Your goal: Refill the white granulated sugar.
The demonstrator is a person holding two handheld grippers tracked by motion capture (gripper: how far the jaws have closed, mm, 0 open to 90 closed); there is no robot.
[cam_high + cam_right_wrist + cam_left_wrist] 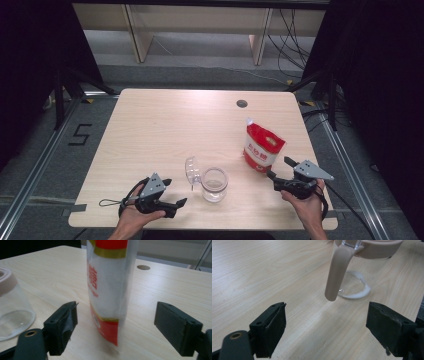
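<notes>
A clear glass jar [214,184] stands near the table's front middle, its hinged lid [192,170] flipped open to the left. In the left gripper view the jar [359,277] has a pinkish rim, a pinkish strap [337,270] hanging down its side, and a little white powder at the bottom. My left gripper [175,191] [325,330] is open, just left of the jar and apart from it. A red and white bag [262,146] [110,290] stands upright to the right. My right gripper [280,168] [115,327] is open, its jaws on either side of the bag's lower part without touching it.
The wooden table [165,125] has a round cable hole [242,103] [143,267] at the back right. The jar [12,310] also shows at the left of the right gripper view. Beyond the table are grey floor, furniture legs and cables.
</notes>
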